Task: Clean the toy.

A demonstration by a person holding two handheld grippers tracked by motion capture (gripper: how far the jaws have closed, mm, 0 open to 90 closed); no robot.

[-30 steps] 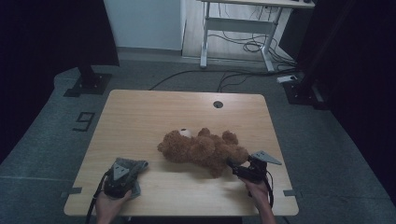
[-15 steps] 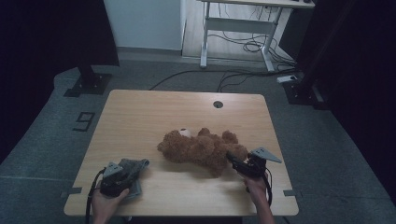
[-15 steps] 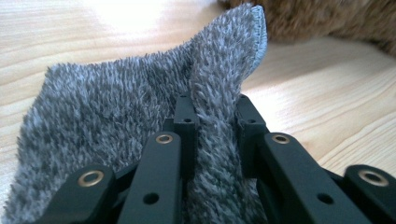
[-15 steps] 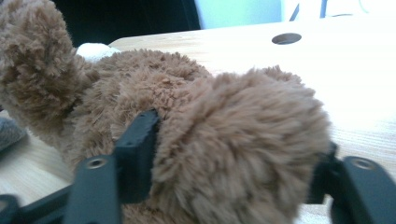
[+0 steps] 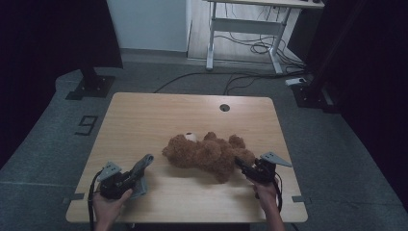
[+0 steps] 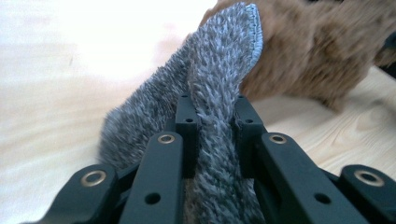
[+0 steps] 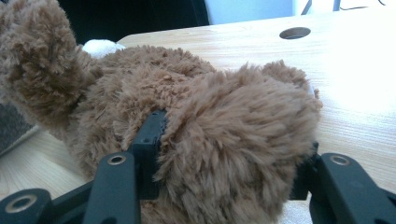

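A person at a wooden table (image 5: 144,120) works two claws at once. The left claw (image 5: 139,169) is clenched on a grey cloth (image 6: 219,93): in the left gripper view the fuzzy fabric is pinched between the two black jaws, a folded end with a stitched pale hem standing up past the jaw tips and the rest bulging out to the left of them. Compared with a second ago, this claw sits higher in the high view and the cloth has come up with it, its free end now sticking out toward the bear instead of lying flat; part of the cloth still hangs down to the tabletop under the left hand (image 5: 108,207).

The right claw (image 5: 240,166) has just been closing, and a brown teddy bear (image 5: 207,154) is between its jaws. In the right gripper view a plush limb (image 7: 243,140) bulges between the jaws, fur pressed against the inner faces on both sides, so the claw is grasping the bear. The right hand (image 5: 264,192) sits where it was a second ago, and the bear has not shifted.

The bear lies on its side just ahead and left of the right claw, between the two claws, its white muzzle (image 5: 191,136) on the side away from the person. The cloth's raised tip stands just short of the bear's head, not touching it.
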